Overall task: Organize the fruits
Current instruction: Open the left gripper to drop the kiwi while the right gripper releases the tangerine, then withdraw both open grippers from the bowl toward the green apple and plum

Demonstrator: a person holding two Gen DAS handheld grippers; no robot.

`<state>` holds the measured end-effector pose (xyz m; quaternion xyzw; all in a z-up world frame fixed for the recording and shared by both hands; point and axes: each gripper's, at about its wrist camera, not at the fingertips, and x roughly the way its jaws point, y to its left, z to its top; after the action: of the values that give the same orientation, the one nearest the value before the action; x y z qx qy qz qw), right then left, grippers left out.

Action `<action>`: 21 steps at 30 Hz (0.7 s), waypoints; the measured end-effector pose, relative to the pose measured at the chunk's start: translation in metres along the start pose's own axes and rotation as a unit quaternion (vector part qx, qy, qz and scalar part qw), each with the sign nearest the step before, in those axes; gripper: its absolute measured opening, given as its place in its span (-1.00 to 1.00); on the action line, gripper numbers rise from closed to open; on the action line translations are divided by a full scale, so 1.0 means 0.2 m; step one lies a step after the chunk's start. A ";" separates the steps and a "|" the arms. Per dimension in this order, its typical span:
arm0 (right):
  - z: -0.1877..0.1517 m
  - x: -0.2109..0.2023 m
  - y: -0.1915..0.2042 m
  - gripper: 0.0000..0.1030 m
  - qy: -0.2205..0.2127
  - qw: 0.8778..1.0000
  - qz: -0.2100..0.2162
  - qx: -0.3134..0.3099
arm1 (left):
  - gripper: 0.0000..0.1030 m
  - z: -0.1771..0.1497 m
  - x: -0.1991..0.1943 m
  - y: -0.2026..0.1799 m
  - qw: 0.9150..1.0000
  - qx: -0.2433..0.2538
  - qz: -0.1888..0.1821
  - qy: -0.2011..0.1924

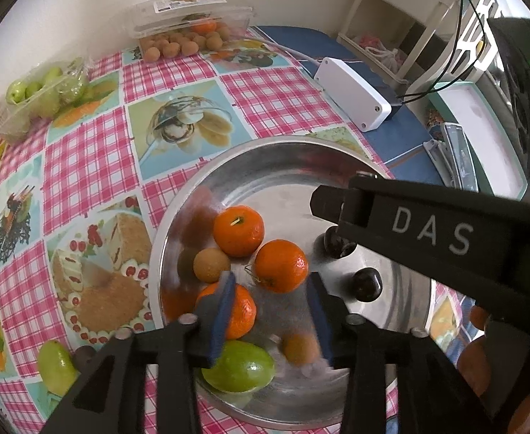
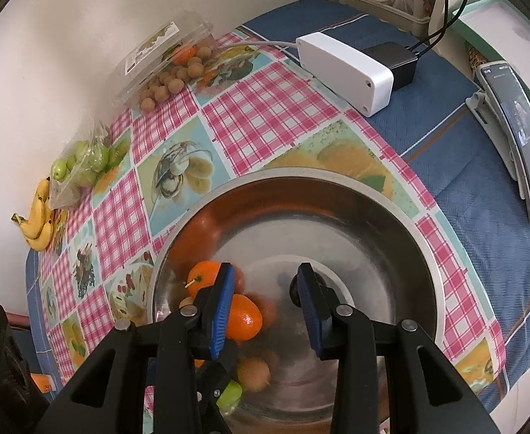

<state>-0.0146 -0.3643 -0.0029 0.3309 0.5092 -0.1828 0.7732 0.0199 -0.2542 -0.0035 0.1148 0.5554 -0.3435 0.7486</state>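
Hovering over the round steel bowl (image 1: 402,289), the left gripper (image 1: 270,311) has its blue-padded fingers (image 1: 225,311) wide apart, holding nothing. Three orange mandarins (image 1: 238,230) lie inside. The right gripper (image 2: 265,307) is also wide. Farther, a clear plastic box of brown longans (image 1: 178,41) sits on the checked tabletop (image 1: 272,97).

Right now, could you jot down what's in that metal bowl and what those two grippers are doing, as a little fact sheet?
Bowl: metal bowl on the checked tablecloth
Oranges: three mandarins
Green fruit: one, near rim
Dark fruits: two
Left gripper: open, empty, above the bowl
Right gripper: open, empty, above the bowl
Elsewhere: bananas
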 end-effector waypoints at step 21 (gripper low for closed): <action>0.00 0.01 0.00 -0.28 0.001 1.000 -0.008 0.004 | 0.65 0.06 -0.10 0.41 0.989 -0.137 0.059 -0.023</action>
<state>-0.0144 -0.3644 -0.0060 0.3296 0.5119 -0.1908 0.7700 0.0776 -0.1918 0.0023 0.0359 0.5724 -0.2222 0.7885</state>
